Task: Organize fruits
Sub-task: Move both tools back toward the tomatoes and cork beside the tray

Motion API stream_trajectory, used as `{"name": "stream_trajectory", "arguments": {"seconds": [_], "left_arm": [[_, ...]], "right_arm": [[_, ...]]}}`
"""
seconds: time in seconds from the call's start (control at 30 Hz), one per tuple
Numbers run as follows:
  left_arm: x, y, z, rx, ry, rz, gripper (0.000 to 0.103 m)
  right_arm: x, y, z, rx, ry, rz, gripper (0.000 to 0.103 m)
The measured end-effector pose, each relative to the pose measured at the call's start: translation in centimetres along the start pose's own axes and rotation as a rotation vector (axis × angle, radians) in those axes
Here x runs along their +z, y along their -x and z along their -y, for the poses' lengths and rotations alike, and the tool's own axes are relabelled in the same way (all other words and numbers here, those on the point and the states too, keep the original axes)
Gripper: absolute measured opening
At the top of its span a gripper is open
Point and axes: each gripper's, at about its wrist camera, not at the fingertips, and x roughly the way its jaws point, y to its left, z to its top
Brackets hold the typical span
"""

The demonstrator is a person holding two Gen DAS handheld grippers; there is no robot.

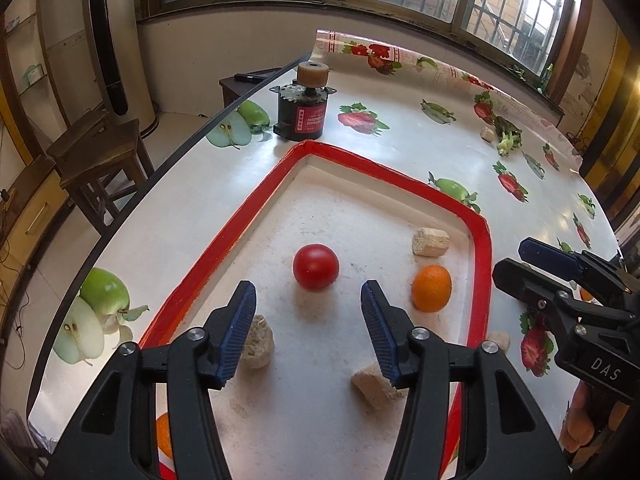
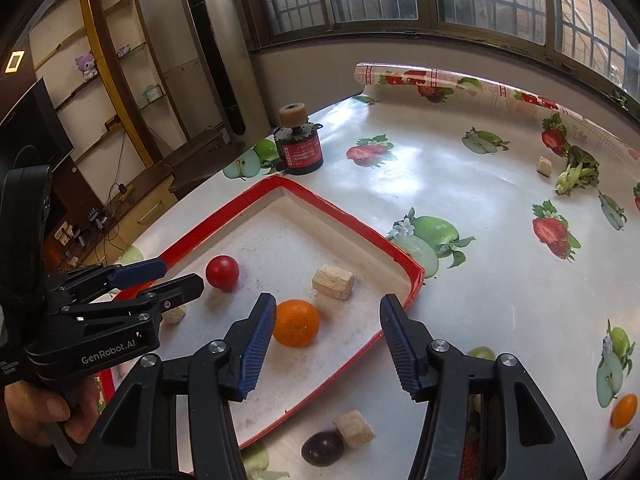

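A white tray with a red rim [image 1: 208, 264] [image 2: 352, 220] lies on the fruit-print table. A red round fruit [image 1: 316, 266] [image 2: 222, 272] and an orange [image 1: 432, 288] [image 2: 297, 323] rest in the tray. My left gripper [image 1: 308, 292] [image 2: 182, 274] hovers open over the tray, just short of the red fruit, holding nothing. My right gripper [image 2: 328, 304] [image 1: 514, 258] is open above the tray's near right edge; the orange sits on the tray just beyond its left finger, apart from the pads. A dark purple fruit [image 2: 322, 448] and a small orange [image 2: 624, 411] lie on the table outside the tray.
Beige cork-like blocks [image 1: 431, 242] [image 2: 333, 281] lie in and around the tray. A small motor with a red label [image 1: 302, 114] [image 2: 300, 148] stands beyond the tray's far corner. Leafy greens [image 2: 580, 176] lie at the far right. A hand [image 2: 36, 412] grips the left tool.
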Motion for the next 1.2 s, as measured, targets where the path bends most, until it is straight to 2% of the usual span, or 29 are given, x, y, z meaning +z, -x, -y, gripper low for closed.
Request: {"name": "stream_trajectory", "arguments": {"seconds": [0.4, 1.2], "left_arm": [[-1.5, 2.3, 1.3, -0.036, -0.016, 0.013, 0.053], [-3.8, 4.5, 7.7, -0.132, -0.127, 0.012, 0.053]], "right_arm": [[-3.0, 4.4, 2.1, -0.021, -0.051, 0.033, 0.056], [-9.7, 10.3, 8.8, -0.123, -0.193, 0.058, 0.057]]}}
